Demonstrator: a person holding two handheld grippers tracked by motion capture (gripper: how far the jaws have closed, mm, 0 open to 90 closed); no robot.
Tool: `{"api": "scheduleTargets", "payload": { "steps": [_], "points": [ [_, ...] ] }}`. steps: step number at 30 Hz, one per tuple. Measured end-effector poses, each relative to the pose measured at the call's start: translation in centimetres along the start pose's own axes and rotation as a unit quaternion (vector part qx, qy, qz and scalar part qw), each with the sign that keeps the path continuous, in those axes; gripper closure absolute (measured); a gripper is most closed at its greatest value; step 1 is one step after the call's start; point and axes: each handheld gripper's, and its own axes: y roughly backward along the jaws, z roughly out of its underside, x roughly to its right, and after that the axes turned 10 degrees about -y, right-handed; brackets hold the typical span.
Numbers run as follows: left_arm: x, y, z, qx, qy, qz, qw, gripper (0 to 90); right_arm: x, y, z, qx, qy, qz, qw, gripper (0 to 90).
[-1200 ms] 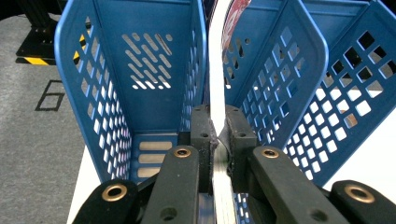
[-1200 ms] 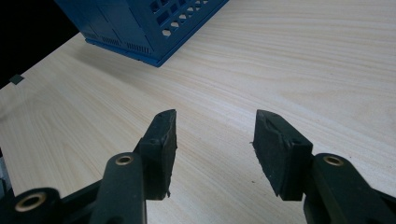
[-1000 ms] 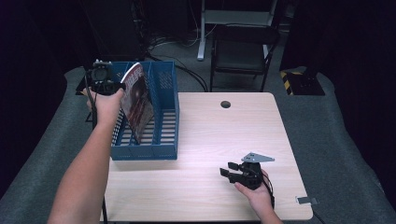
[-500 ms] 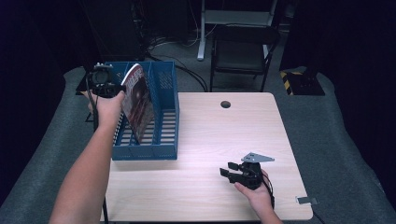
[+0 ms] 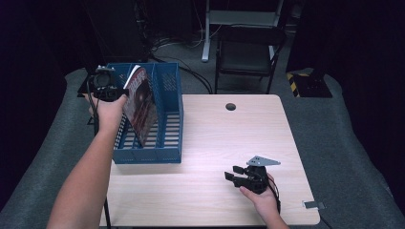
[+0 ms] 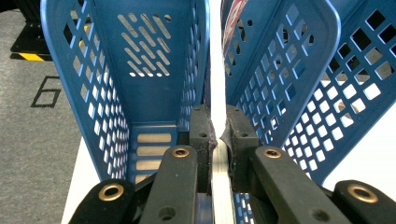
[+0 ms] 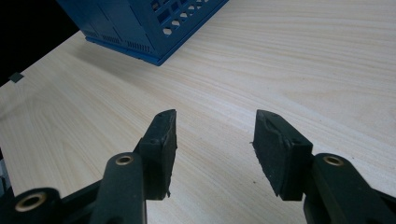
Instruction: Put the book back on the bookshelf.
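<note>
The left gripper (image 5: pixel 106 86) sits at ten o'clock on the table (image 5: pixel 210 143), its jaws clenched on the white edge of a magazine (image 5: pixel 140 102). In the left gripper view the pads (image 6: pixel 203 140) pinch that thin edge (image 6: pixel 216 84) between them. The magazine leans tilted inside the blue rack (image 5: pixel 167 124), in its left compartment, with its lower edge down on the slotted floor. The right gripper (image 5: pixel 239 177) rests at five o'clock, well apart from the rack, jaws released and spread with bare wood between them (image 7: pixel 212 140). The rack's corner (image 7: pixel 154 28) lies at eleven o'clock in the right gripper view.
</note>
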Motion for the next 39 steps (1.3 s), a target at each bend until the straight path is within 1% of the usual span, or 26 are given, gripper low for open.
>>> {"api": "scheduleTargets", "payload": {
  "steps": [4,6,12,16,18,20,23,25,26,30,34,36,38,39],
  "points": [
    [-0.01,-0.05,0.01,0.001,0.002,0.002,1.0000,82.5,-0.02,0.00,0.01,-0.001,-0.001,0.000,1.0000,49.2],
    [-0.05,-0.08,0.02,-0.002,0.002,0.005,1.0000,81.5,-0.02,0.00,0.01,-0.001,-0.001,0.000,1.0000,49.1],
    [-0.01,-0.44,0.19,-0.010,0.001,0.010,0.9999,76.2,0.00,0.01,-0.01,0.001,-0.002,0.001,1.0000,49.1],
    [0.13,-0.49,0.13,-0.006,-0.001,0.013,0.9999,71.9,0.02,0.03,-0.01,0.002,-0.003,0.001,1.0000,49.1],
    [0.15,-0.50,0.12,-0.007,-0.002,0.011,0.9999,69.8,-0.01,0.04,0.00,0.001,-0.003,0.001,1.0000,49.1],
    [0.13,-0.52,0.17,-0.011,0.000,0.016,0.9998,68.4,-0.01,0.01,0.00,0.002,-0.002,0.000,1.0000,49.1],
    [0.04,-0.55,0.18,-0.013,0.002,0.018,0.9998,65.2,-0.03,0.03,-0.01,0.000,-0.003,0.001,1.0000,49.1],
    [-0.02,-0.50,0.18,-0.009,0.003,0.017,0.9998,63.7,-0.04,0.03,-0.01,0.000,-0.003,0.000,1.0000,49.1],
    [-0.02,-0.48,0.18,-0.009,0.005,0.017,0.9998,63.6,-0.03,0.02,-0.01,0.000,-0.003,0.000,1.0000,49.1],
    [-0.10,-0.50,0.20,-0.010,0.002,0.016,0.9998,61.8,-0.01,-0.01,-0.03,0.000,0.000,0.000,1.0000,49.1],
    [-0.20,-0.46,0.24,-0.015,0.002,0.019,0.9997,60.9,-0.02,0.01,-0.02,0.001,0.000,0.000,1.0000,49.1],
    [-0.22,-0.40,0.24,-0.012,0.004,0.019,0.9997,60.4,-0.04,0.03,-0.01,0.001,-0.002,0.000,1.0000,49.1],
    [-0.25,-0.26,0.22,-0.014,0.004,0.023,0.9996,59.2,-0.03,0.02,-0.01,0.001,-0.003,0.001,1.0000,49.1],
    [-0.26,-0.24,0.22,-0.011,0.003,0.021,0.9997,58.6,-0.03,0.02,-0.01,0.001,-0.003,0.001,1.0000,49.1]
  ]
}}
